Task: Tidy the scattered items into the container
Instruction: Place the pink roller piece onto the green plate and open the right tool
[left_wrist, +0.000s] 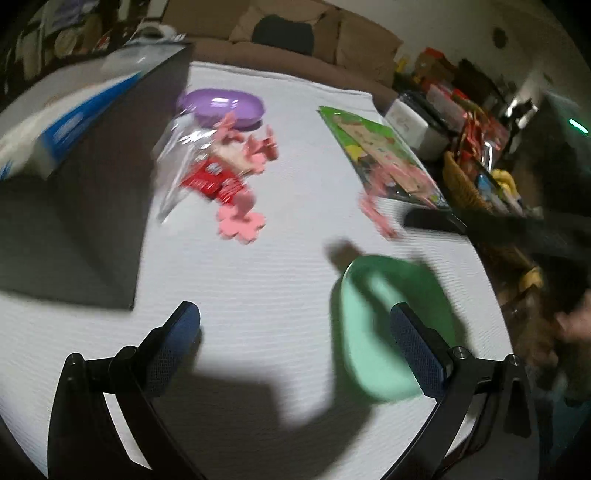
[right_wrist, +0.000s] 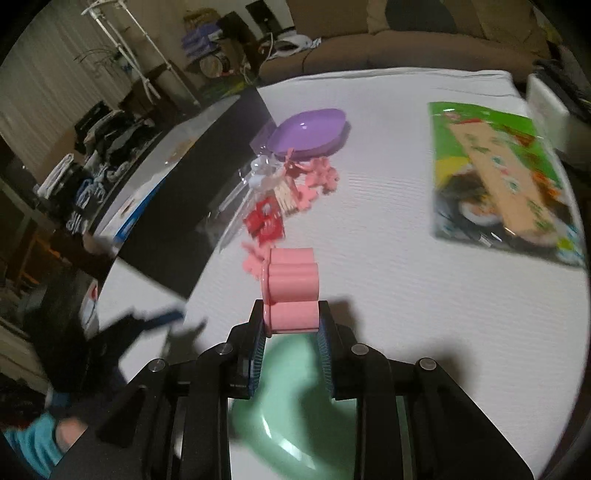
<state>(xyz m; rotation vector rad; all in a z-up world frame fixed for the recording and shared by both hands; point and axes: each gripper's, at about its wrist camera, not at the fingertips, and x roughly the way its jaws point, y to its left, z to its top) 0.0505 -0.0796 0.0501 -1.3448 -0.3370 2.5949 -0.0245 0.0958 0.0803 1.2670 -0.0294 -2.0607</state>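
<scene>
Right tool (right_wrist: 291, 319), jaws narrowed onto a pink mould (right_wrist: 291, 291), holds it above the green bowl (right_wrist: 291, 406); left tool (left_wrist: 295, 347) stands wide open and empty beside that bowl. Advice: centre the mould over the bowl before release. Green bowl and purple bowl (right_wrist: 310, 134) appear empty; pink pieces (right_wrist: 321, 177) lie scattered on the white surface (right_wrist: 388, 258).
</scene>
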